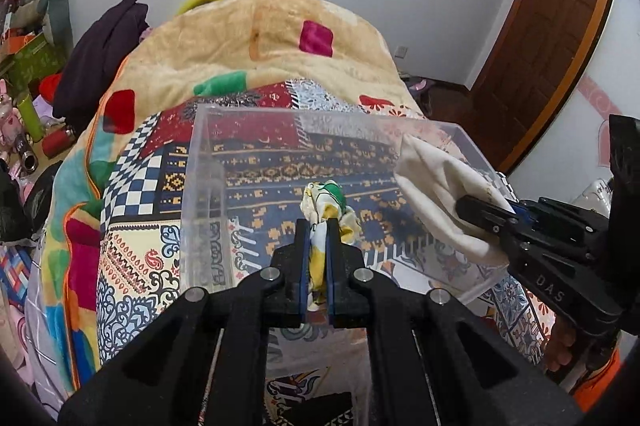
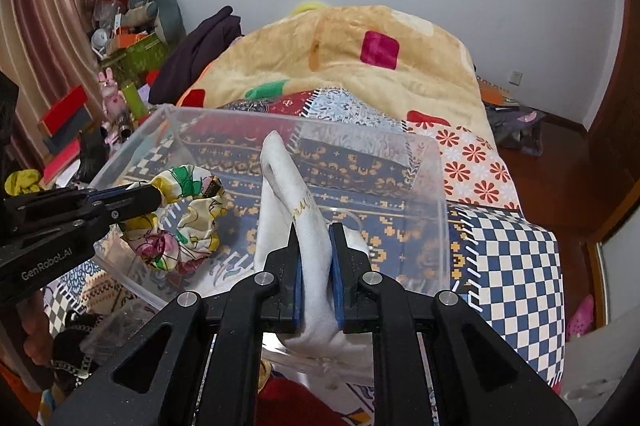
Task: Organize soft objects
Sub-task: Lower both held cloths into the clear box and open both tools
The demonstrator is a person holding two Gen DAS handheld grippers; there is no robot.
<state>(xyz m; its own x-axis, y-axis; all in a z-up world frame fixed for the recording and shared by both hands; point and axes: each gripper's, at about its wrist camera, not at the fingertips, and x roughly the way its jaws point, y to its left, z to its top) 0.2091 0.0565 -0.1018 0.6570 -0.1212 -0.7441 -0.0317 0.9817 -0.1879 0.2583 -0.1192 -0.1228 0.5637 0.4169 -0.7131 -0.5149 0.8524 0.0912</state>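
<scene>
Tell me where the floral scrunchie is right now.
The floral scrunchie is pinched in the left gripper, held over the clear plastic bin, left of the white sock in the right gripper.

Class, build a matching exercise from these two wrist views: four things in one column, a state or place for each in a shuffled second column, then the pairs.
1. floral scrunchie
2. white sock
3. clear plastic bin
4. dark garment

A. on the patterned bedspread
B. clamped in the right gripper
C. draped beside the beige blanket
D. clamped in the left gripper

Pairs: 1-D, 2-B, 3-A, 4-C
</scene>
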